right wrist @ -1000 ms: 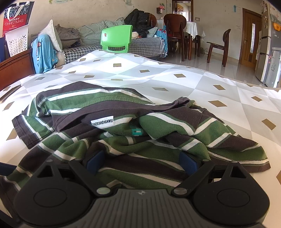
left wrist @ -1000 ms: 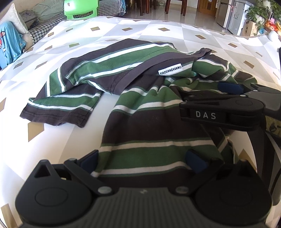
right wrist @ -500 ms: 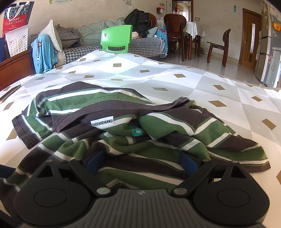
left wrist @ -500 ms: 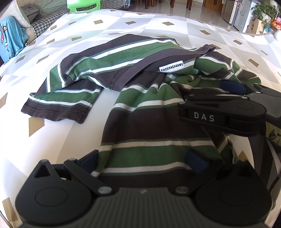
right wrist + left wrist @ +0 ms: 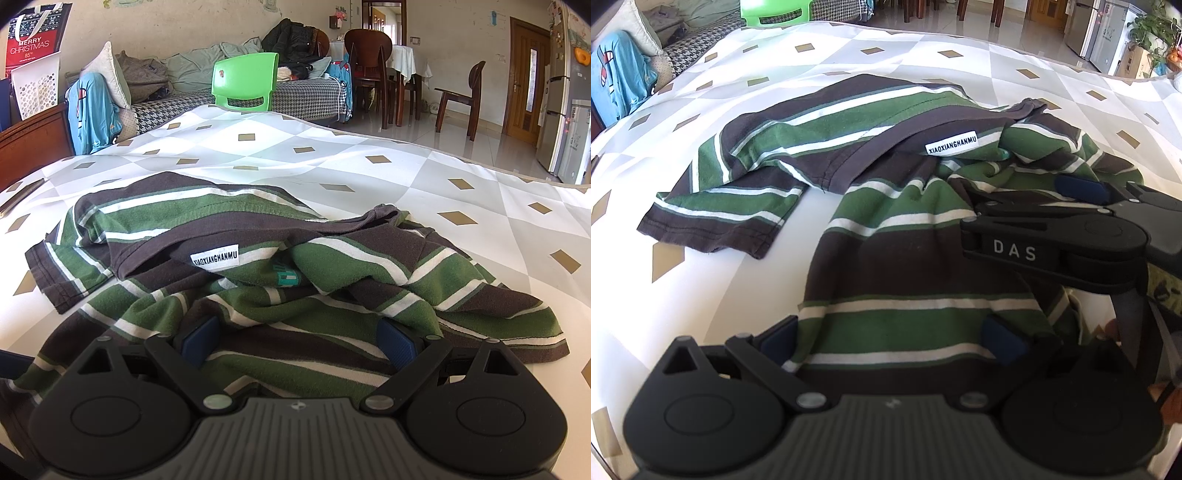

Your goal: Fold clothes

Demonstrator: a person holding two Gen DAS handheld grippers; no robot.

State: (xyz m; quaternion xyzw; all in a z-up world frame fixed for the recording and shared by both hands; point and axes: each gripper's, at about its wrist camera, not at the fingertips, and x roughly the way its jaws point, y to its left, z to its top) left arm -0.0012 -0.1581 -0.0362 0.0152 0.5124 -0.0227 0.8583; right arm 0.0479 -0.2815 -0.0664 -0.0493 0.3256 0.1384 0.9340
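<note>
One striped shirt (image 5: 886,229) lies crumpled on the diamond-patterned surface (image 5: 923,62).
Both the left tool (image 5: 890,339) and the right tool (image 5: 297,341) stand wide open over its near hem, cloth between the blue pads, neither gripping; a white laundry basket (image 5: 35,90) stands far left.

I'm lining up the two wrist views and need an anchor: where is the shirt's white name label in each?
Left wrist: label right of centre, in the upper half, above the right gripper.
Right wrist: label left of centre, mid-height, above the gripper's left pad.
Shared landmark: green chair beyond the far table edge.
</note>
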